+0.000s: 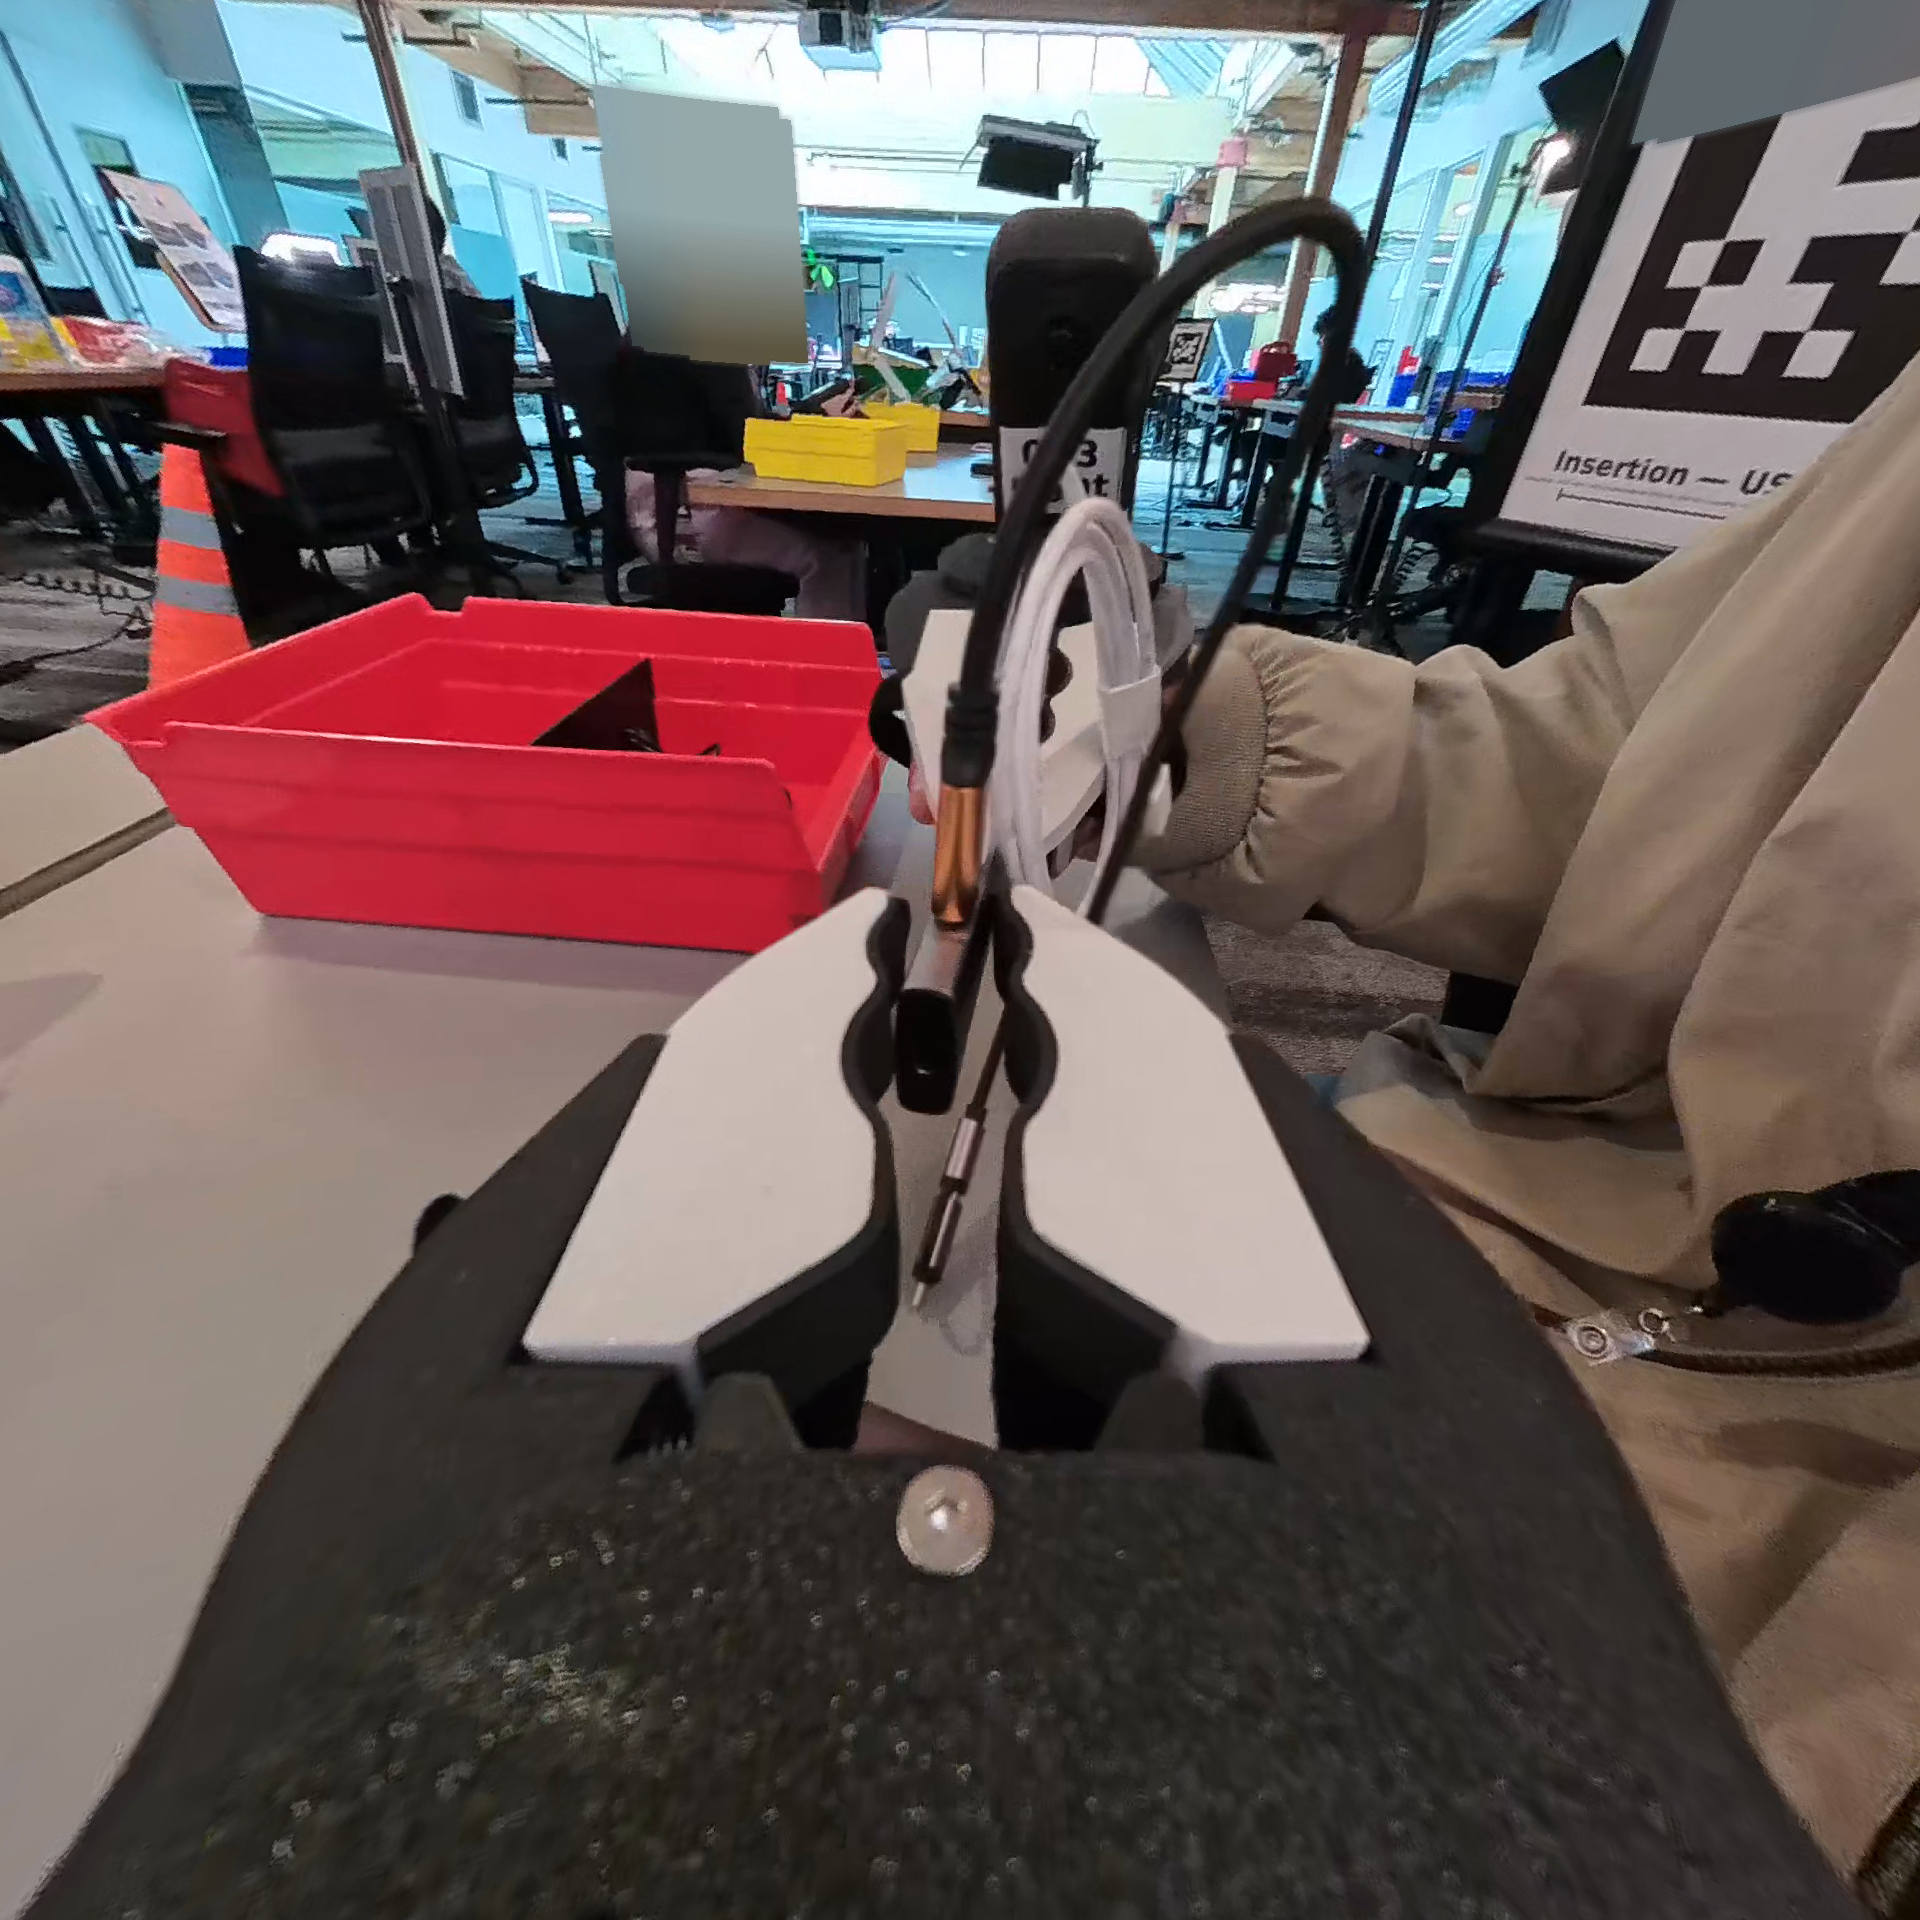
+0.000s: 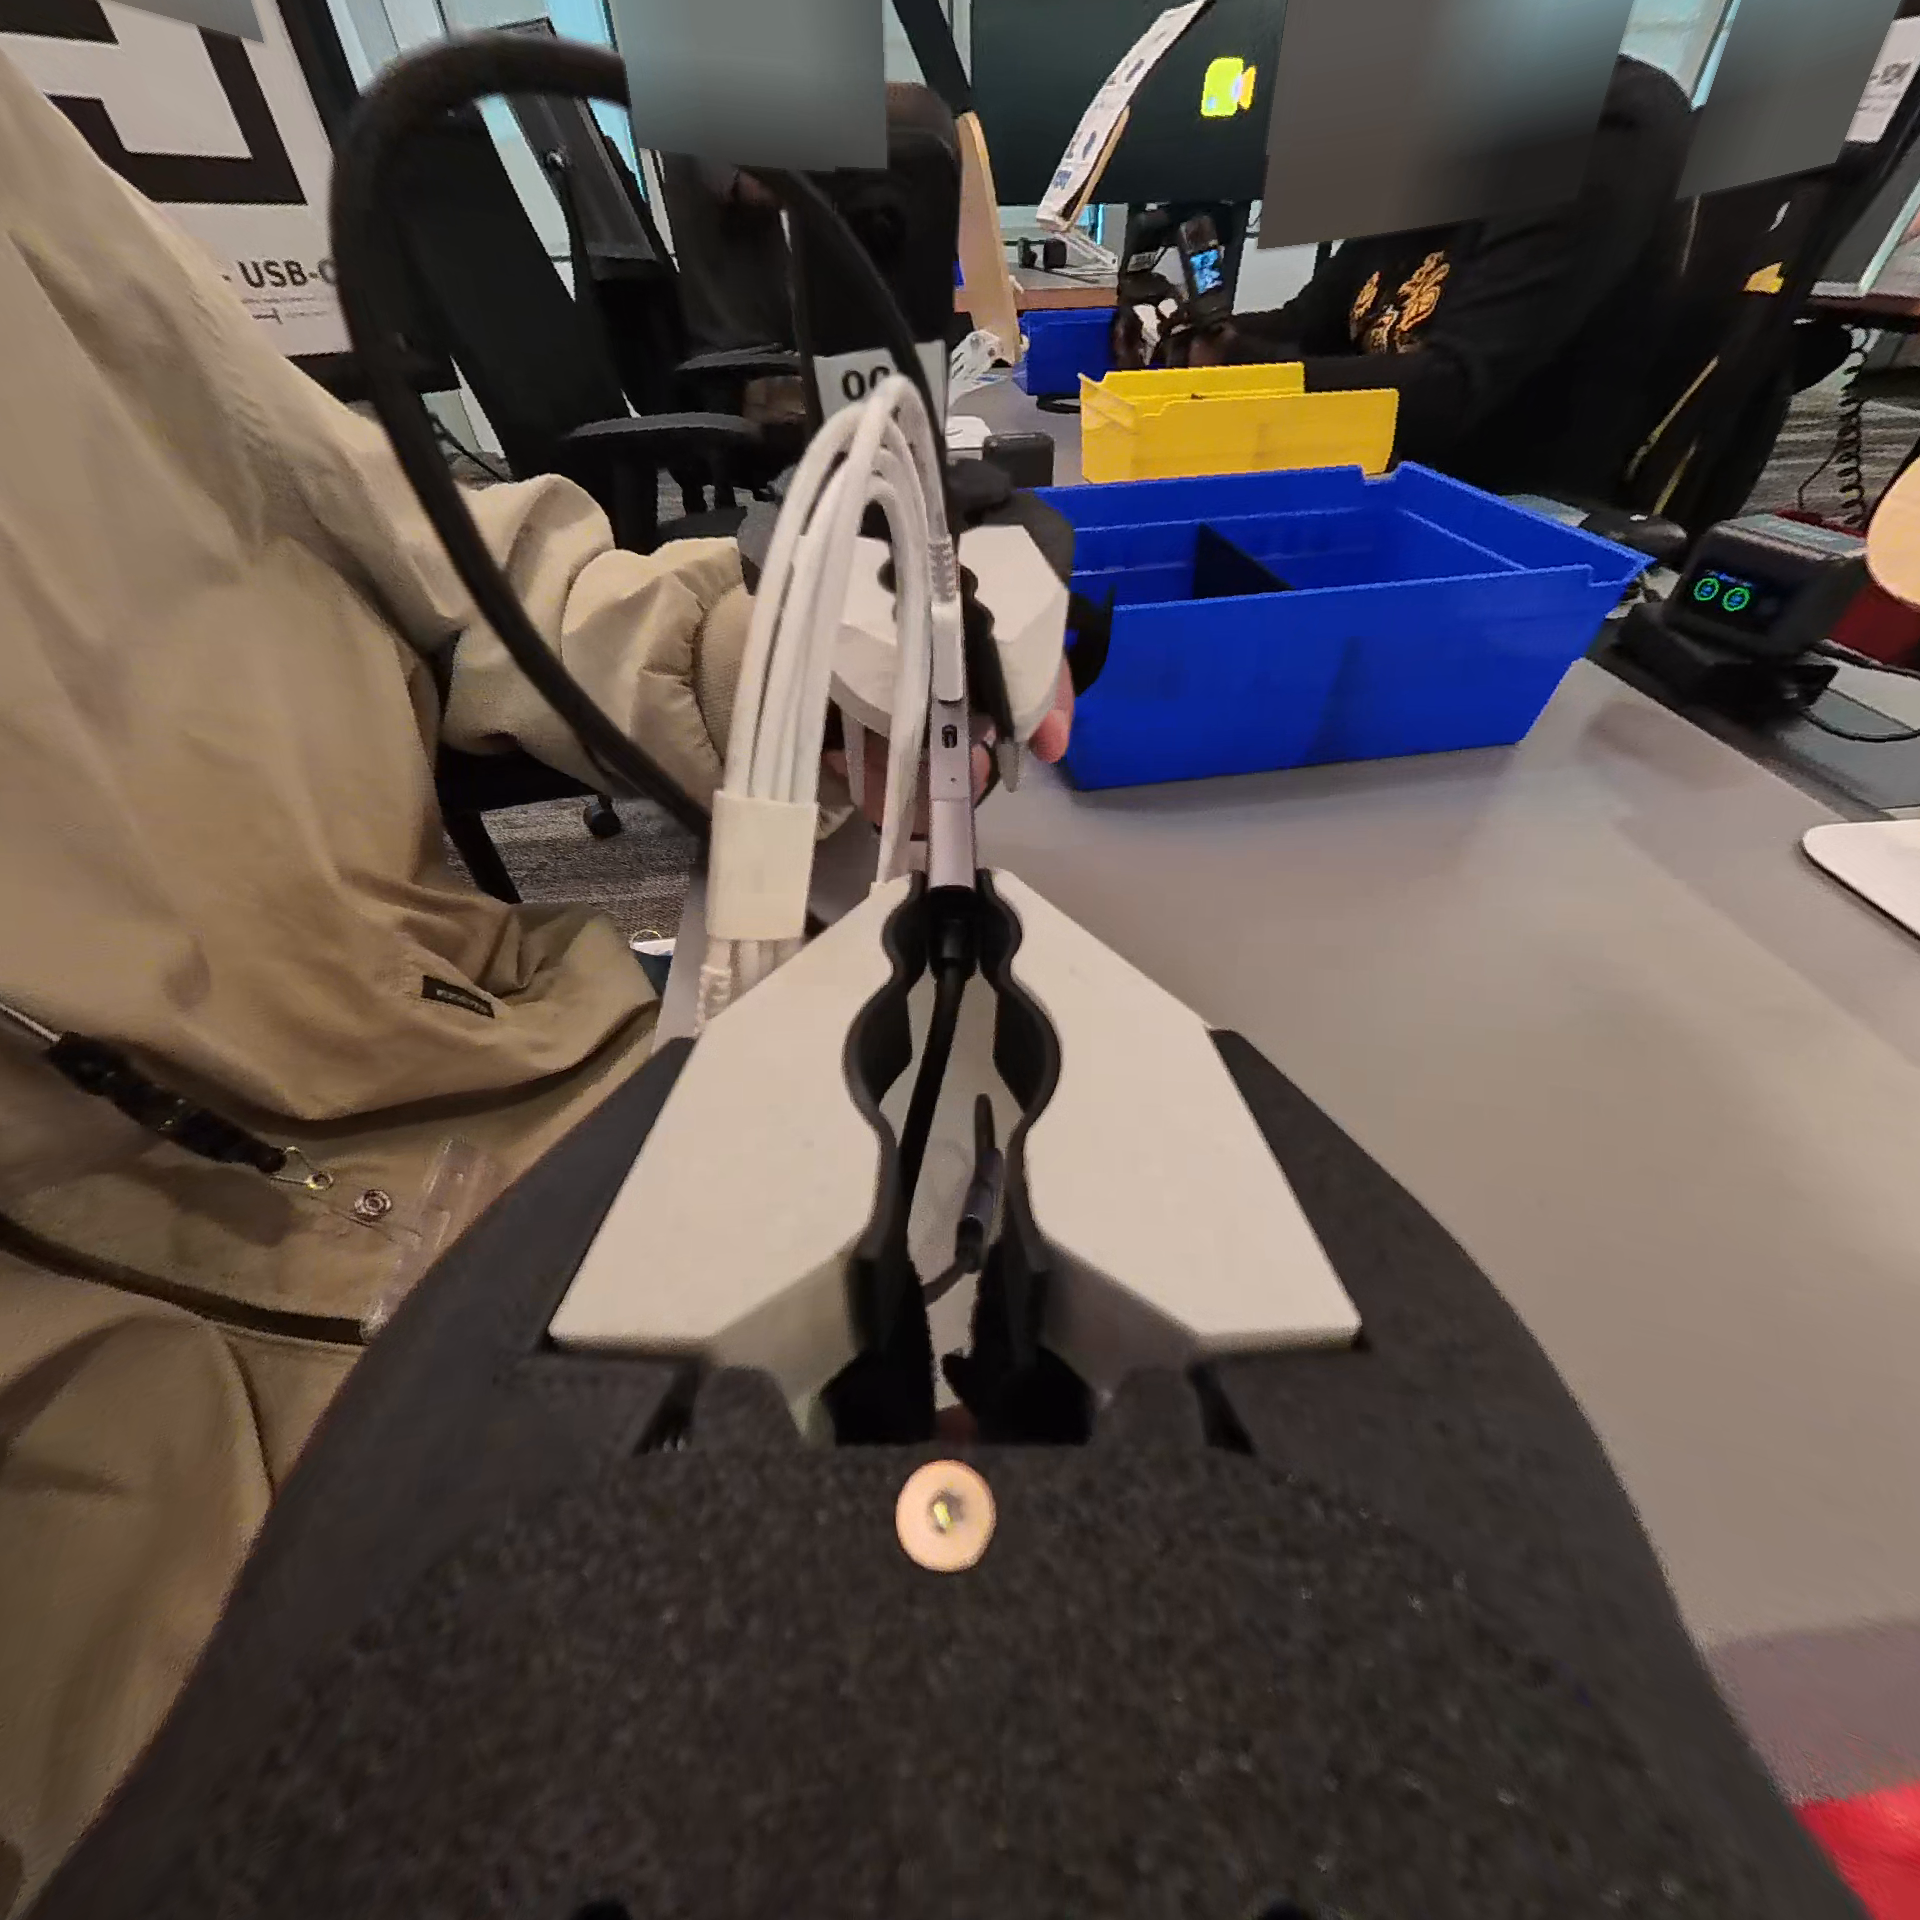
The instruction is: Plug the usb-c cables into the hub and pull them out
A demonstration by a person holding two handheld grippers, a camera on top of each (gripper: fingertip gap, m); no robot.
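My left fingers (image 1: 951,920) clamp the light, stiff hub (image 1: 935,1023) while my right fingers (image 2: 951,894) pinch its other end, so I'd grab the floppy white cable (image 2: 831,623) by its rigid plug (image 2: 948,660).

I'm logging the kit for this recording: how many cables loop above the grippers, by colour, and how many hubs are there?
Black cable: 1
White cable, coiled in a bundle: 1
Hub: 1
Total: 3
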